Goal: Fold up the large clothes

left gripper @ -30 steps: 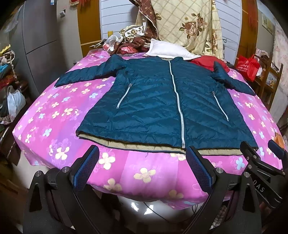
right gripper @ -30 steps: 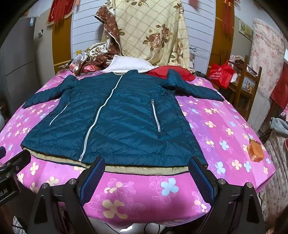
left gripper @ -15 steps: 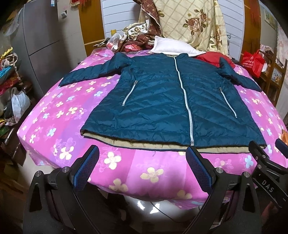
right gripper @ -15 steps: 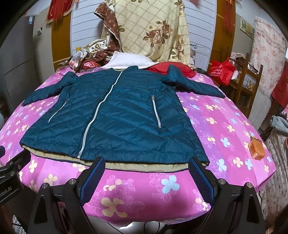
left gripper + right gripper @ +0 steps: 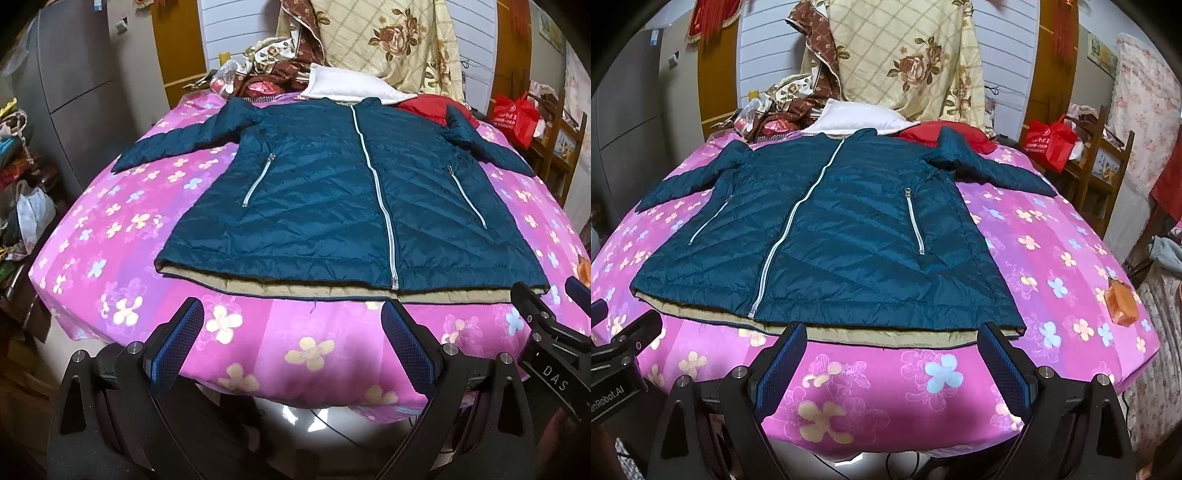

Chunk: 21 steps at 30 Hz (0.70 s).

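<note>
The jacket (image 5: 332,206) lies flat and zipped on the bed (image 5: 110,251), front up, hem at the near edge, collar at the far end against a white pillow (image 5: 343,83). Both sleeves are spread out to the sides of the jacket. A tan lining strip peeks out under the hem.

Left hand-held gripper (image 5: 291,343) hangs just short of the hem, jaws wide apart, nothing between them. Right hand-held gripper (image 5: 892,363) sits at the hem's right stretch, jaws spread too, and empty. Nothing folded yet, by the look of it.

How will it handle? Quilted, puffy, likely light, and that shiny shell looks slippery, so a shallow pinch could slide off. It should bend softly but spring back, trapping air; folds may need pressing down. The best holds, I'd say, are the stitched edges: a cuff at a sleeve's end, the hem corners, or the shoulder seam near the collar. Bite deep, through both layers. An orange pouch (image 5: 1123,301) right of the jacket stays clear of the work.
</note>
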Motion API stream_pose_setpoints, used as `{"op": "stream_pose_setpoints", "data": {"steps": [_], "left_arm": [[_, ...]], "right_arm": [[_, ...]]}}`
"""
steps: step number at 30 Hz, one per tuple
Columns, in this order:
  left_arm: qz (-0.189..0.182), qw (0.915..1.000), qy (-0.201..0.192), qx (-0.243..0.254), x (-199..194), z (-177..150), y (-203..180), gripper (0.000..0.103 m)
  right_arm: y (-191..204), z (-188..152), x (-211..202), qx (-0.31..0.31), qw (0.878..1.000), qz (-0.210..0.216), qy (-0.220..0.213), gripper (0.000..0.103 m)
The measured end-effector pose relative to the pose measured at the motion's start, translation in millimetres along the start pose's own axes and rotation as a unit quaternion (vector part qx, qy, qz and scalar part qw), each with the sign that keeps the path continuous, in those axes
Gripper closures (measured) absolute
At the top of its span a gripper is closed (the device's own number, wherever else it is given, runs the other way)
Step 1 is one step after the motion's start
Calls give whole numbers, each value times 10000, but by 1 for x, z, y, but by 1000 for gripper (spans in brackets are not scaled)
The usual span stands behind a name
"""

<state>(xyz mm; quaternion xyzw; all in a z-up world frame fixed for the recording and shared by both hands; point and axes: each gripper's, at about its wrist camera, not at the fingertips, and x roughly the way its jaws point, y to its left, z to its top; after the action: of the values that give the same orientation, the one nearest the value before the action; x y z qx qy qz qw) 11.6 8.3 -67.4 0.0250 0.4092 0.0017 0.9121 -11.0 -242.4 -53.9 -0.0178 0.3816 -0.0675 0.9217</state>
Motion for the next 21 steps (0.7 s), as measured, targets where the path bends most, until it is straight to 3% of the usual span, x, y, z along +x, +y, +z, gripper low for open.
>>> {"op": "stream_pose_setpoints", "data": {"steps": [8,12,16,21], "left_arm": [[-191,9994,275,-20,13,0,5,6],[-200,9998,78,-27,14,15,27,6],[-33,9998,-188,114,16,42,64,6],[-53,9998,0,-174,45,64,120,6]], "right_arm": [[-1,-2,7,6,10000,9,98,11],[-13,3,7,116,9999,-19,69,11],[-47,15,12,507,9986,-126,60,11],[-111,19,36,1324,9901,-196,427,16]]}}
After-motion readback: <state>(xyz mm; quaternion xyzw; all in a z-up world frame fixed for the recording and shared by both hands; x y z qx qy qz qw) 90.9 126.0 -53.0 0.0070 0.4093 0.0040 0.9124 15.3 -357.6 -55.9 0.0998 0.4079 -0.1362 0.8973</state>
